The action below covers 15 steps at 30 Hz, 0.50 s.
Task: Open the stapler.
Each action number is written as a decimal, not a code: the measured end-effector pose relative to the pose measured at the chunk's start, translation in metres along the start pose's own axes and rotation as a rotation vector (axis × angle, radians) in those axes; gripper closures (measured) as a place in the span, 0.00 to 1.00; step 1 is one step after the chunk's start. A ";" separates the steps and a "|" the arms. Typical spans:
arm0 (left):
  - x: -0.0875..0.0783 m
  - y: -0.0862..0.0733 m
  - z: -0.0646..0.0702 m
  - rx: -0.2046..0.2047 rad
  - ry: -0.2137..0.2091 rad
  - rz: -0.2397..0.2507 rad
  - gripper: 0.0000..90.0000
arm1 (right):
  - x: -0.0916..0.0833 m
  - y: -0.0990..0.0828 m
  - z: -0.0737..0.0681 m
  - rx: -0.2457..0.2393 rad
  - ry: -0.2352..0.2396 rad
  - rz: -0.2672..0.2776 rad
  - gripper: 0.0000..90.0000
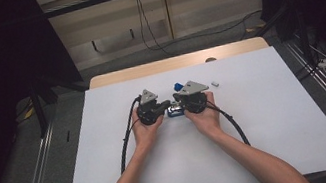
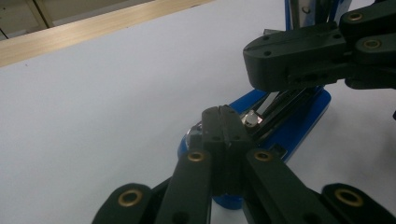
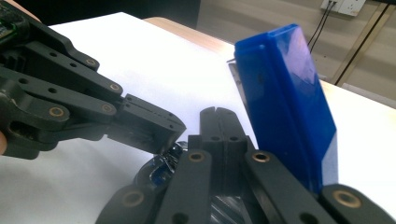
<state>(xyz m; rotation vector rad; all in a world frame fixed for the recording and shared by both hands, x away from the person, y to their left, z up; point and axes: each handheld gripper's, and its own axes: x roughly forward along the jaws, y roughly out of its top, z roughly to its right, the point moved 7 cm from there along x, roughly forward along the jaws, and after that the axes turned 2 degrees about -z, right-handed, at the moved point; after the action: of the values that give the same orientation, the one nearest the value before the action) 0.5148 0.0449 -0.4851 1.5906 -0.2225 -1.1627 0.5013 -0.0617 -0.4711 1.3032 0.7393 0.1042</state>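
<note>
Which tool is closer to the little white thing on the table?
Right. The right tool sits just left of the small white piece; the left tool is farther left, beyond the blue stapler.

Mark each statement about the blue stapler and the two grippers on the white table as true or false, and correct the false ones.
1. The stapler is blue. True.
2. The stapler's lid is swung open, standing up. True.
3. The left gripper has its fingers spread wide. False: they are closed together.
4. A small white object lies on the table beyond the right gripper. True.
5. The table top is black. False: it is white.
</note>
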 end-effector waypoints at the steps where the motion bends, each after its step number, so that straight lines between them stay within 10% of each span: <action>1: 0.000 0.000 0.000 -0.004 -0.005 0.002 1.00 | -0.001 0.000 0.000 -0.001 -0.002 -0.001 1.00; 15: 0.000 0.000 -0.001 0.009 -0.002 -0.003 1.00 | -0.016 0.004 0.017 -0.001 -0.054 0.010 1.00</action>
<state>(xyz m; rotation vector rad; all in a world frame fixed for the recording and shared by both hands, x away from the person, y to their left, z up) 0.5151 0.0456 -0.4849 1.5984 -0.2275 -1.1672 0.4996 -0.0815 -0.4593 1.3037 0.6870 0.0774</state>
